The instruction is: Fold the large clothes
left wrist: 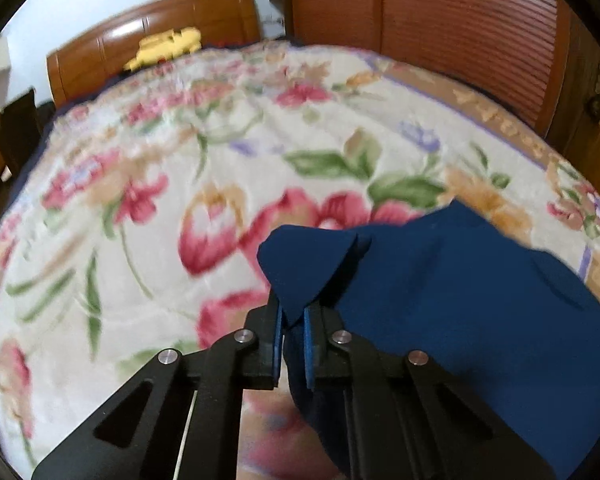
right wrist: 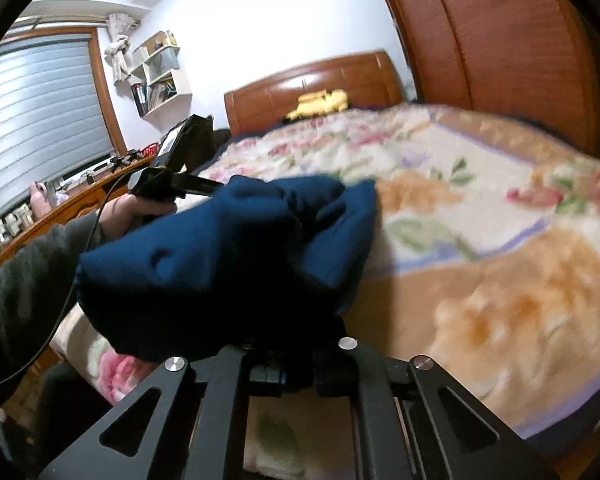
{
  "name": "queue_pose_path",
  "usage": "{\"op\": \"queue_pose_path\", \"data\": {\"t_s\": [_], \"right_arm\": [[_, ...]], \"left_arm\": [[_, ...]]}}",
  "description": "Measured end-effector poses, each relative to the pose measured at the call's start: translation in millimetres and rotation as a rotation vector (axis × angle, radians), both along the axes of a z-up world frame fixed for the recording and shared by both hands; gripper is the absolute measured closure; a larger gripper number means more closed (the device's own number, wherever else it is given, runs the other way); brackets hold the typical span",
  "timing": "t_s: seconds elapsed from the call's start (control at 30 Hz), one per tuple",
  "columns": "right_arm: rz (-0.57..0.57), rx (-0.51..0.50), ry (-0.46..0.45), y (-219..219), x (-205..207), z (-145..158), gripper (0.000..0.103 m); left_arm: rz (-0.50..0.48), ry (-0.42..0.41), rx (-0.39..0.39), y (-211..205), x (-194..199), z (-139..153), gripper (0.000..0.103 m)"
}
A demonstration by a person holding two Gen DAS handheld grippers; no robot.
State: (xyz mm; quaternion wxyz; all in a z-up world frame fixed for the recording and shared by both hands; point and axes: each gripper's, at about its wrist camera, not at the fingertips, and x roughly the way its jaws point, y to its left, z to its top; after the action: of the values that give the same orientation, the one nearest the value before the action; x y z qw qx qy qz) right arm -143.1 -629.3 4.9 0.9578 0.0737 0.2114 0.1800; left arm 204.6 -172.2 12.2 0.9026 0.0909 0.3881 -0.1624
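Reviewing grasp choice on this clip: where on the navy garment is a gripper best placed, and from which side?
On a free edge or corner, as the left gripper does: its jaws pinch a thin flap of the navy garment from the near side, fabric hanging clear above the floral blanket. The right gripper sits under bunched cloth, probably a bulkier hold.
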Motion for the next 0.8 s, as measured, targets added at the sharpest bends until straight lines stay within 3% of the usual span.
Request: {"op": "queue_pose_path", "data": {"t_s": [0.3, 0.53, 0.8], "right_arm": [[-0.106, -0.040, -0.095, -67.2, 12.5, 31.7, 0.098], [-0.295, -0.157, -0.119, -157.3, 30.6, 66.7, 0.098], [-0.524, -0.256, -0.095, -273.2, 21.4, 101.5, 0.098]], "left_arm": [[-0.042, -0.151, -0.011, -63.7, -15.5, 61.9, 0.095], [-0.145, -0.247, -0.062, -181.1, -10.9, 102.2, 0.095], [-0.306, -0.255, -0.181, -309.0, -4.0, 121.8, 0.095]]}}
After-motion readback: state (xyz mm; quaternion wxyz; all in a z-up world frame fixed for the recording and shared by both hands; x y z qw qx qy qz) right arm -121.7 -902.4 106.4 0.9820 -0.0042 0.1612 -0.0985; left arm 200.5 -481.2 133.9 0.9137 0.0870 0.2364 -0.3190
